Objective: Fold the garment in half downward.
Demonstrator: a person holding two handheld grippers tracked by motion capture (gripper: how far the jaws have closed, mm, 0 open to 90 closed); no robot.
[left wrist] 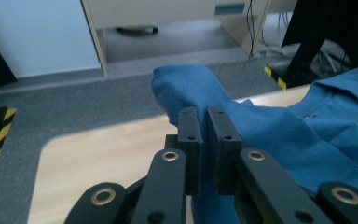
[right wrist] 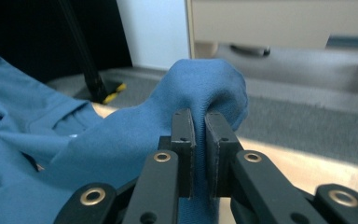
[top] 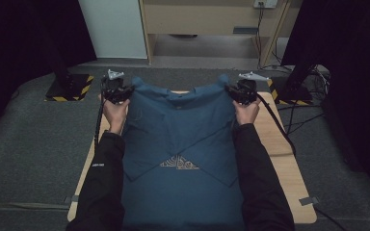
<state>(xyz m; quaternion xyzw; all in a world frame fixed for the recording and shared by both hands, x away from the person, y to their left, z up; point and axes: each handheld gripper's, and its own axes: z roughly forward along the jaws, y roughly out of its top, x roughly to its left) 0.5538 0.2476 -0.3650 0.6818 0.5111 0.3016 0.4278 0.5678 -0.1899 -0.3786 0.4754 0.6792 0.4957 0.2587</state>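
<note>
A blue shirt (top: pixel 178 139) lies on the wooden table (top: pixel 282 163), its sleeves folded across the front over a small printed emblem (top: pixel 179 164). My left gripper (top: pixel 117 90) is shut on the shirt's far left shoulder corner; in the left gripper view the blue cloth (left wrist: pixel 191 88) bulges out between the closed jaws of that gripper (left wrist: pixel 203 113). My right gripper (top: pixel 241 91) is shut on the far right shoulder corner, and the right gripper view has a fold of cloth (right wrist: pixel 209 84) pinched in its jaws (right wrist: pixel 199 116). Both corners are lifted a little off the table.
Grey carpet (top: pixel 33 139) surrounds the table. Black stands with yellow-black striped bases sit at the far left (top: pixel 70 86) and far right (top: pixel 294 86). Cables (top: pixel 298 122) trail on the floor at the right. A wooden cabinet (top: pixel 207 19) stands behind.
</note>
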